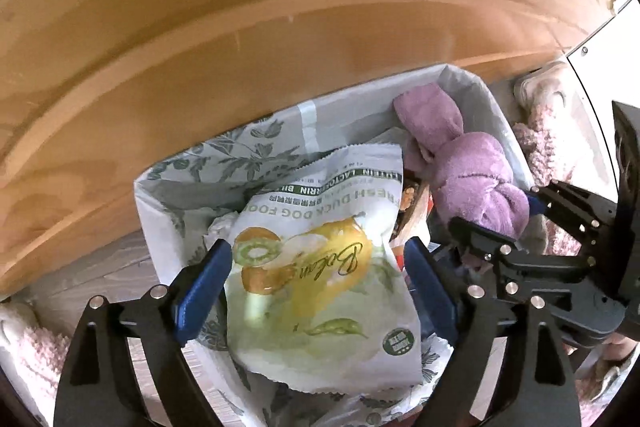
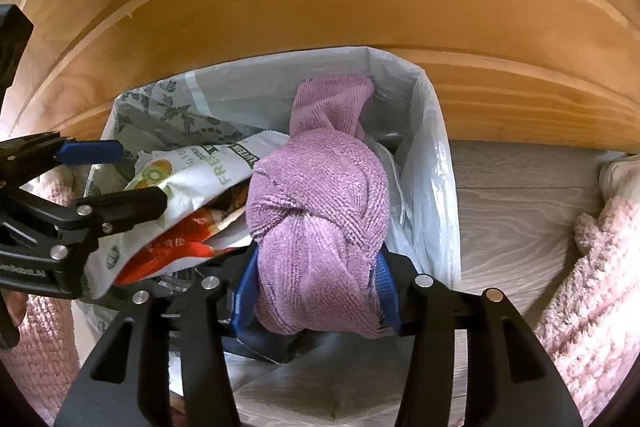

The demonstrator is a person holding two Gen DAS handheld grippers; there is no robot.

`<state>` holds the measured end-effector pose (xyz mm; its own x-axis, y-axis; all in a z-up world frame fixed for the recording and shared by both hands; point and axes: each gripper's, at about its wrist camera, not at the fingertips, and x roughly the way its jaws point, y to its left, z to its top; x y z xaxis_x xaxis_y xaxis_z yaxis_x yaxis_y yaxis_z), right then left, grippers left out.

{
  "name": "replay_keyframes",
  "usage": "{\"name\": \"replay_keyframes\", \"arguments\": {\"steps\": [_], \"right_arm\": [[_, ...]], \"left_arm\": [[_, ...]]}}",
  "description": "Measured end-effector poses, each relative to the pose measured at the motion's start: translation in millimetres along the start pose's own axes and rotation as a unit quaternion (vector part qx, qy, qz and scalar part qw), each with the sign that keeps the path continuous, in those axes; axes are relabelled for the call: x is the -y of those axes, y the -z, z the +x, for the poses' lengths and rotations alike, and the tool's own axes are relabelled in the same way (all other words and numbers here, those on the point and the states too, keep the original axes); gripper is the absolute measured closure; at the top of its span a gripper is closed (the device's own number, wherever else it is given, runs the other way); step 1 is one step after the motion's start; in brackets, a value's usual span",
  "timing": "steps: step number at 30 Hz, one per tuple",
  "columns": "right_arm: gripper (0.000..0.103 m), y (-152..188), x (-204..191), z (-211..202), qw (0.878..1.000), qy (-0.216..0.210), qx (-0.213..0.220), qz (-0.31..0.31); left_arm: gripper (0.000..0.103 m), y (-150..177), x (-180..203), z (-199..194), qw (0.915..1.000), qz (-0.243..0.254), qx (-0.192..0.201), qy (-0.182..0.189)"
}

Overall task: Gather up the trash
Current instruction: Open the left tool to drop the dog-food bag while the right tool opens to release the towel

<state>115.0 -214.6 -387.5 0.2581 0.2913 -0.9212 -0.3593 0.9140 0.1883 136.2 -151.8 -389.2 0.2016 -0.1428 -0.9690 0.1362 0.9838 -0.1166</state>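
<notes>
1. The left tool (image 1: 316, 291) is held wide apart above the dog food bag (image 1: 320, 267), which is lying in the lined trash bin (image 1: 168, 195).
2. The knotted purple cloth (image 2: 320, 227) is gripped by the right tool (image 2: 316, 291) over the bin.
3. The bin is backed by a wooden panel (image 1: 240, 27); pink fleece (image 2: 592, 267) is seen alongside on the floor (image 2: 520, 187).

red wrapper (image 2: 192, 247) mostly hidden under dog food bag (image 2: 188, 179), pink rug (image 2: 592, 287) cut off at edge
</notes>
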Motion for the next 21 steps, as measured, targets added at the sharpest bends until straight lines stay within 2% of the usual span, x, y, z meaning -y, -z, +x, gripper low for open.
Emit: {"name": "replay_keyframes", "arguments": {"steps": [6,10,17,21], "right_arm": [[0.049,1.9,-0.2,-6.1,1.000,-0.005,0.006,0.002],[0.047,3.6,-2.6,-11.6,1.000,-0.006,0.013,0.001],[0.021,5.0,-9.2,-25.9,1.000,0.000,0.028,0.000],[0.014,6.4,-15.6,-32.3,0.999,0.011,0.038,-0.008]], "left_arm": [[0.010,-0.1,-2.4,-16.0,0.9997,-0.015,0.016,-0.004],[0.010,3.0,-8.9,-26.5,0.9993,-0.028,0.024,-0.004],[0.010,10.0,-12.0,-38.8,0.9981,-0.049,0.038,-0.006],[0.010,15.9,-16.5,-48.5,0.9965,-0.068,0.049,-0.002]]}}
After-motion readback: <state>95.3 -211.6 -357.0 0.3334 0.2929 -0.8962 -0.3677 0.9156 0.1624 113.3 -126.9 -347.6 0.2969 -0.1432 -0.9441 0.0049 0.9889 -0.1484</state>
